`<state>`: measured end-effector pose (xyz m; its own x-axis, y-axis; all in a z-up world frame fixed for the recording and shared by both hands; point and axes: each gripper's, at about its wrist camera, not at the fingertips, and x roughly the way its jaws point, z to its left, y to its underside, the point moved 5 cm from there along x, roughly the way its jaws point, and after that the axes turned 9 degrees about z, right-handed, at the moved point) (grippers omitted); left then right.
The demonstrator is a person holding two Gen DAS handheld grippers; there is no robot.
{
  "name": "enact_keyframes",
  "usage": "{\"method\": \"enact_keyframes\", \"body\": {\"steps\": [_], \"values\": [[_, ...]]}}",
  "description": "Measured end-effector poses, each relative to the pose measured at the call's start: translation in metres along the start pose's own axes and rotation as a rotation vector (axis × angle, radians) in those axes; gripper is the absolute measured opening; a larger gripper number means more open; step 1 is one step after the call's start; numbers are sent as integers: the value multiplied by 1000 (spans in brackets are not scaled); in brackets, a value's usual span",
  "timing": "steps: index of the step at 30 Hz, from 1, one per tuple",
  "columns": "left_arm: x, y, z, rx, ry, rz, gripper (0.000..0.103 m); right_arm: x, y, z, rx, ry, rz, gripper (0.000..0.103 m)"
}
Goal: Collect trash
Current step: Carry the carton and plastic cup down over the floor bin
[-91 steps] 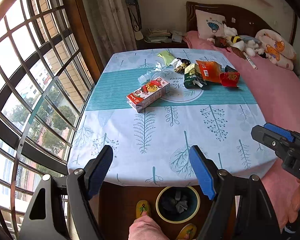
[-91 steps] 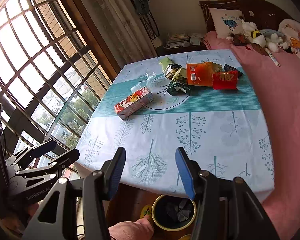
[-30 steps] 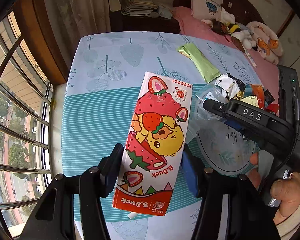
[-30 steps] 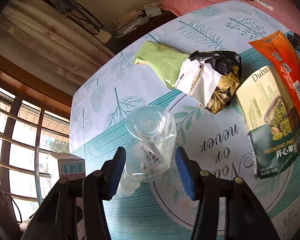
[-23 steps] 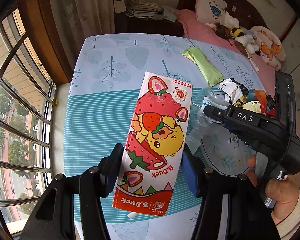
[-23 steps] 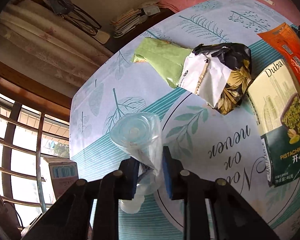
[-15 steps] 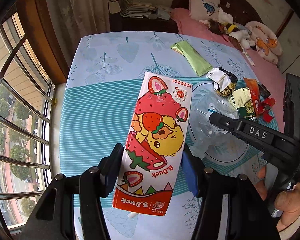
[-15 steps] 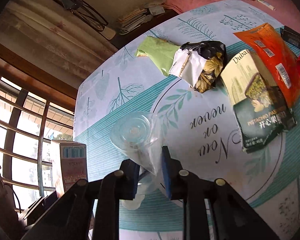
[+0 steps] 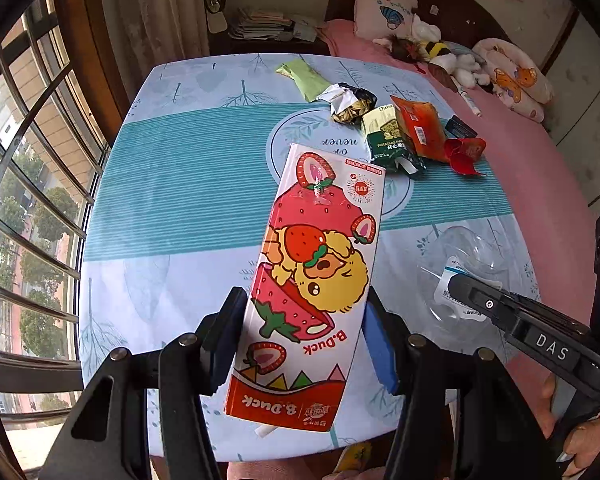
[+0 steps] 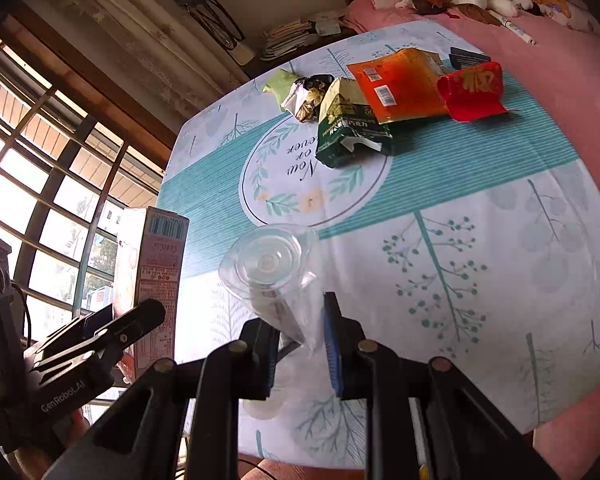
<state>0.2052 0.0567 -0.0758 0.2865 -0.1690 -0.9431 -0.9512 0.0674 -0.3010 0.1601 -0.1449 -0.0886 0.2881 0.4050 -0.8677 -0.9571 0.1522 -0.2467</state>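
Observation:
My left gripper (image 9: pixel 300 336) is shut on a red and white strawberry B.Duck carton (image 9: pixel 312 272) and holds it above the near part of the table. The carton also shows at the left of the right wrist view (image 10: pixel 152 268). My right gripper (image 10: pixel 300 344) is shut on a crushed clear plastic bottle (image 10: pixel 272 276), held above the table's near edge. The bottle shows in the left wrist view (image 9: pixel 460 268) at the right. More trash lies at the far side of the table: a green packet (image 9: pixel 304 78), a crumpled foil wrapper (image 9: pixel 350 102), a pistachio bag (image 10: pixel 344 128), an orange bag (image 10: pixel 396 84) and a red wrapper (image 10: pixel 472 88).
The table wears a blue and white leaf-print cloth (image 9: pixel 180 184). A barred window (image 9: pixel 20 200) is at the left. A pink bed (image 9: pixel 540 152) with soft toys (image 9: pixel 440 56) borders the table's right side. A dark nightstand with papers (image 9: pixel 260 26) stands behind the table.
Both grippers have pulled back toward the near edge of the table, carrying the carton and the bottle. The right gripper closed on the bottle about a second ago.

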Motion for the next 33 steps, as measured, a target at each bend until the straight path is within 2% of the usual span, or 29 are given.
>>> {"method": "enact_keyframes", "body": {"steps": [9,14,18,25,33], "values": [[-11,116,-75,-46,-17,7,55,-46,94,-69,-109,0,36,20],[-7,170,-105,-28,-16,59,55,-49,143,-94,-108,7,93,20],[1,203,-113,-12,-38,111,55,-41,177,-105,-93,7,139,20],[52,245,-104,-2,-59,213,55,3,218,-122,-40,17,214,20],[144,271,-88,31,-61,268,55,97,246,-147,-12,75,259,21]]}}
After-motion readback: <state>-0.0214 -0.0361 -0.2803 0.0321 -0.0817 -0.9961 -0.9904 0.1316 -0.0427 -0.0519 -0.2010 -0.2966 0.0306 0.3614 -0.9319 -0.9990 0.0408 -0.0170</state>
